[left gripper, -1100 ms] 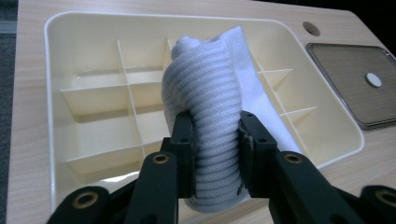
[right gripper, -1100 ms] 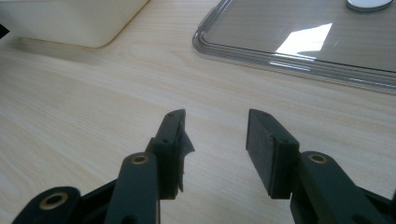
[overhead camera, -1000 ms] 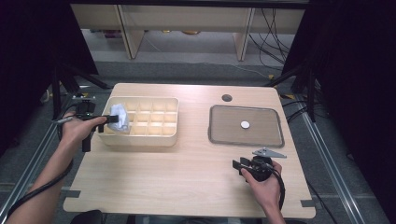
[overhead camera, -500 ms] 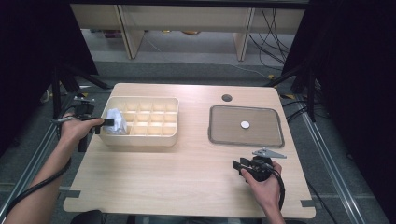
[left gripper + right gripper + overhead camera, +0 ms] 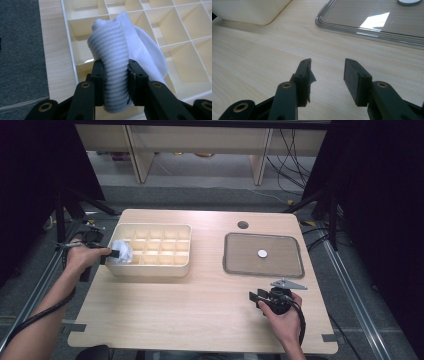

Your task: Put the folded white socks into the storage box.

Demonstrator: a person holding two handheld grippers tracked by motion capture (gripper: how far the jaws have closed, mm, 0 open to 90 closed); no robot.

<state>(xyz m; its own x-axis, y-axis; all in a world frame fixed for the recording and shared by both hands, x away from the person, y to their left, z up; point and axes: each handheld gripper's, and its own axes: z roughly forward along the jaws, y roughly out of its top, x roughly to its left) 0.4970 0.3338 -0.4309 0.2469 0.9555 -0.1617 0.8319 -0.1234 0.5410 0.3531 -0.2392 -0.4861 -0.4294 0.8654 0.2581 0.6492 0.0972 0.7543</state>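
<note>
The high view looks steeply down on the whole worktop [image 5: 200, 310]. Each tool view sits close and low; the compartment box [image 5: 150, 251] [image 5: 155, 27] appears in all three.

On your right of the table [image 5: 200, 315] lies a shallow grey tray [image 5: 235, 267] with a small white disc [image 5: 262, 253] at its middle. Just beyond it, near the far edge, you'll see a round cable hole [image 5: 243, 225].

Lit tabletop, dark surrounds, glare on tray [image 5: 372, 22], soft focus
</note>
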